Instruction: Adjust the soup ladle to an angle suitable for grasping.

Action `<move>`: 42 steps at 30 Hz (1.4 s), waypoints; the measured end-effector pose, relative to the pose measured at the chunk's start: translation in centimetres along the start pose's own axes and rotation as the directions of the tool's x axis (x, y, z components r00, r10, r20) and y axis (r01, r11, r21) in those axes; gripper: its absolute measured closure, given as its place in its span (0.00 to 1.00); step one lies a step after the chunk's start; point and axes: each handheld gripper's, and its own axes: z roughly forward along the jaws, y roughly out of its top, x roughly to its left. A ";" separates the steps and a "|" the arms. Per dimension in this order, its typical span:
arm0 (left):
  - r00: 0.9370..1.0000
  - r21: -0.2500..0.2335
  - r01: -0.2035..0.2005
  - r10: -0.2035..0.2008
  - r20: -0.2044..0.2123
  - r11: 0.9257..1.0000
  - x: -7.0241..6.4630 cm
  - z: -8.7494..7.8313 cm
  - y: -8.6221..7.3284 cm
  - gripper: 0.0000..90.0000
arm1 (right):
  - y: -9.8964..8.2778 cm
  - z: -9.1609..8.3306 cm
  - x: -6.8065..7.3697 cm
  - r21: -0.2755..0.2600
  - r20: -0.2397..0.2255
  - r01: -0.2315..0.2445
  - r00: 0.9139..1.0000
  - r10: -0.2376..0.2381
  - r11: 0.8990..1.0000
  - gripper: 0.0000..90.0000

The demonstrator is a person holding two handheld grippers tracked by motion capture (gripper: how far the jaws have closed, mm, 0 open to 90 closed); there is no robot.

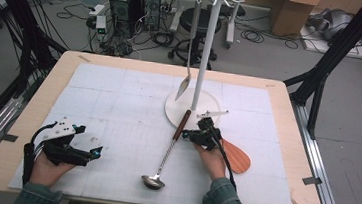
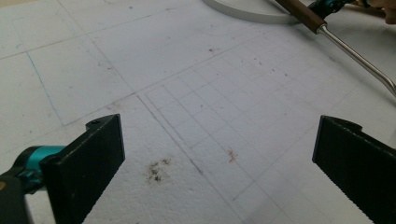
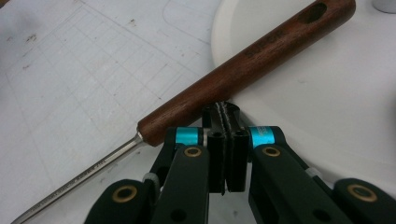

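Observation:
A ladle lies on the white foam mat, its steel bowl [image 1: 152, 181] towards me and its brown wooden handle [image 1: 183, 125] resting over the rim of the white stand base [image 1: 175, 112]. My right gripper [image 1: 202, 134] is shut with nothing between its jaws. In the right gripper view its closed tips [image 3: 226, 112] sit against the side of the wooden handle [image 3: 252, 60], over the base [image 3: 327, 93]. My left gripper [image 1: 94, 152] rests at the near left of the mat, open and empty [image 2: 219, 158]. Its view shows the ladle shaft [image 2: 359, 53] far off.
A tall white utensil stand [image 1: 206, 49] rises from the round base, with a spoon [image 1: 185, 82] hanging from its top hooks. An orange-brown wooden spatula [image 1: 238, 157] lies beside my right hand. The table's wooden edge [image 1: 288, 117] frames the mat.

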 end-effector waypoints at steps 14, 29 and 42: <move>1.000 -0.001 0.003 -0.003 0.001 1.000 0.0 0.0 0.0 0.03 | 0.9 1.4 1.1 0.018 -0.020 0.020 1.000 -0.019 1.000 1.00; 1.000 -0.002 0.003 -0.003 0.002 1.000 0.0 0.0 0.0 0.03 | 1.5 3.1 2.4 0.056 -0.035 0.057 0.998 -0.055 0.997 1.00; 1.000 -0.001 0.002 -0.002 0.001 1.000 0.1 0.1 0.0 0.03 | 2.2 4.2 3.2 0.060 -0.045 0.080 0.996 -0.077 0.995 1.00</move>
